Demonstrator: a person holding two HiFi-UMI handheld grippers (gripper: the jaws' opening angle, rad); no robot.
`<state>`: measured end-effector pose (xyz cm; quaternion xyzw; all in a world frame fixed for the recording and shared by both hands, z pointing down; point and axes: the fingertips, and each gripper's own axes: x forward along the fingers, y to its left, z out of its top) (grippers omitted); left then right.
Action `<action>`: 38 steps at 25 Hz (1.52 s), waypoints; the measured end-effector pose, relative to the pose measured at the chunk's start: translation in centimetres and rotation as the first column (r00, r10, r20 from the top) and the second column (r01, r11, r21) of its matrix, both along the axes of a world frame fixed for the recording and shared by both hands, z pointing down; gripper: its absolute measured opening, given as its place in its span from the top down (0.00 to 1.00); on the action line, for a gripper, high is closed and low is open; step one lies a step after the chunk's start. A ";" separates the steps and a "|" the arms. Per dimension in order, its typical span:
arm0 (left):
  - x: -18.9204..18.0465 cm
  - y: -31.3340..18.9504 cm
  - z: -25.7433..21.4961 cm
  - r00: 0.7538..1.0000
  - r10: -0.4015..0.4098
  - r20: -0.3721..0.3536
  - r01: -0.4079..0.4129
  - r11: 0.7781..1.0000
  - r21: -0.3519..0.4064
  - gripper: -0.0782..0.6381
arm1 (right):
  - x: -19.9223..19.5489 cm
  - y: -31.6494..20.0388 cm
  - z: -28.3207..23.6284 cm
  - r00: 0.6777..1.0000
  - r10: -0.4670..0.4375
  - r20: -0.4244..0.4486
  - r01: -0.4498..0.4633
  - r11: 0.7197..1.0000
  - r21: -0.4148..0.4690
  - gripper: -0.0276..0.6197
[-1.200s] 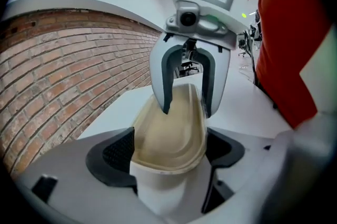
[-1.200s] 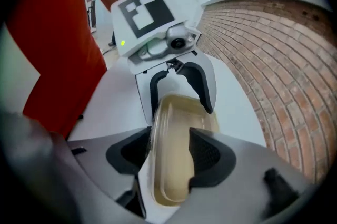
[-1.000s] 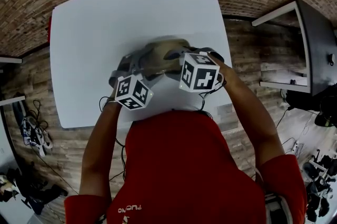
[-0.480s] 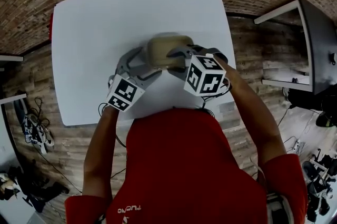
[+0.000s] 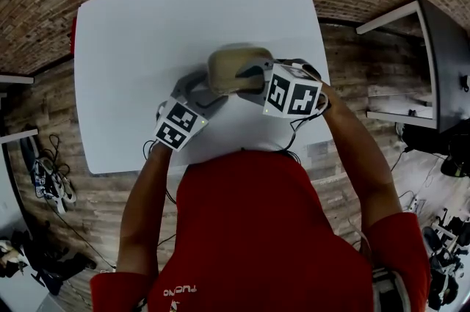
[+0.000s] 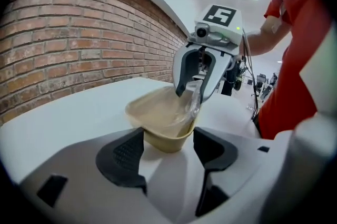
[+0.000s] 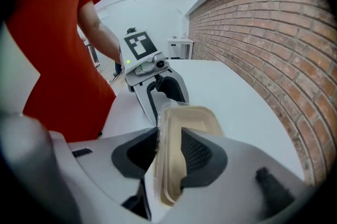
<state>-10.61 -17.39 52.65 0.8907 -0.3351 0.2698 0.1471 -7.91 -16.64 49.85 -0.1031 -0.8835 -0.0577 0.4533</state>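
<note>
— Where is our beige container (image 5: pixel 233 68)?
— Up off the white table (image 5: pixel 132 31), tilted, held between both of our tongs just ahead of us.
— How does our left gripper (image 6: pixel 167 139) stand?
— Its jaws sit on either side of the container's base, pressed against it.
— And our right gripper (image 7: pixel 169 145)?
— It's clamped edge-on over the opposite rim, pinching the clear lid (image 6: pixel 191 104) along with it.
— What's behind?
— We see a brick wall (image 6: pixel 79 44) past the table.
</note>
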 end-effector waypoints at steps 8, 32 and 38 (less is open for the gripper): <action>0.0 -0.3 -0.2 1.000 -0.021 -0.004 0.021 1.000 0.018 0.50 | -0.4 -1.6 -3.1 1.000 -0.009 -0.011 0.008 0.996 -0.093 0.81; -1.4 0.3 -2.1 0.995 -0.090 -0.040 0.093 0.993 0.078 0.68 | -2.3 -13.9 -5.9 0.988 0.153 0.016 -0.146 0.964 -0.221 0.88; -1.9 -0.2 -5.1 0.977 -0.154 -0.145 0.174 0.975 0.138 0.80 | -2.2 -16.1 -3.9 0.982 0.187 -0.042 -0.190 0.921 -0.341 0.88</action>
